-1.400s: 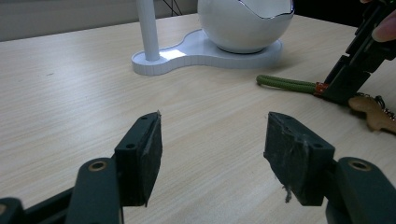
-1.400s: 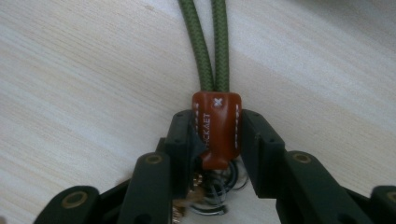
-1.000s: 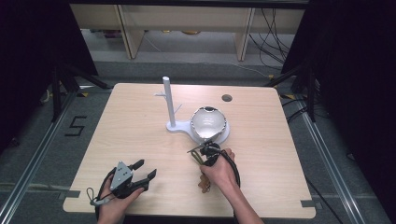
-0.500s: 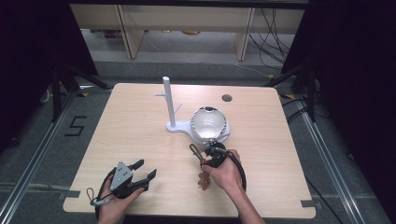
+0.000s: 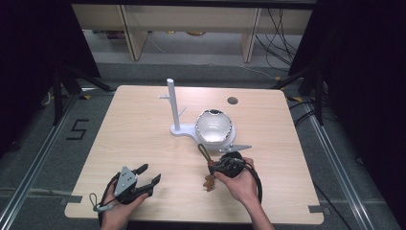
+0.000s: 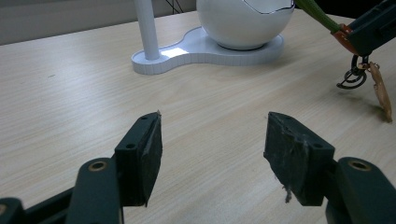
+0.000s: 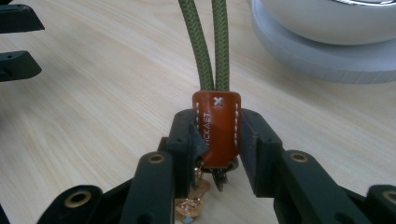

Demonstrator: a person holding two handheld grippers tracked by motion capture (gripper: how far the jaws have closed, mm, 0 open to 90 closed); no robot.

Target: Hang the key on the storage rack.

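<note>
A keychain with a green cord loop (image 7: pixel 208 42), an orange-brown leather tab (image 7: pixel 216 128), metal rings and a brown charm (image 5: pixel 209 182) hangs from my right gripper (image 7: pixel 216 140). Its jaws are shut on the leather tab. In the high view the right gripper (image 5: pixel 216 166) sits at the table's near middle, just in front of the white bowl (image 5: pixel 213 126), with the cord (image 5: pixel 203 152) pointing toward the bowl. The charm (image 6: pixel 380 93) touches the wood. My left gripper (image 5: pixel 149 175) rests low at the near left, its jaws (image 6: pixel 212 149) open and nothing between them.
A white stand with an upright post (image 5: pixel 172 103) and a flat base (image 6: pixel 205 44) carries the bowl at the table's middle. A dark round hole (image 5: pixel 232 100) lies at the far right of the tabletop. Light wood stretches between the two grippers.
My right hand has drawn back from the bowl toward the near edge and slightly right, carrying the keychain. The left hand has stayed put.
</note>
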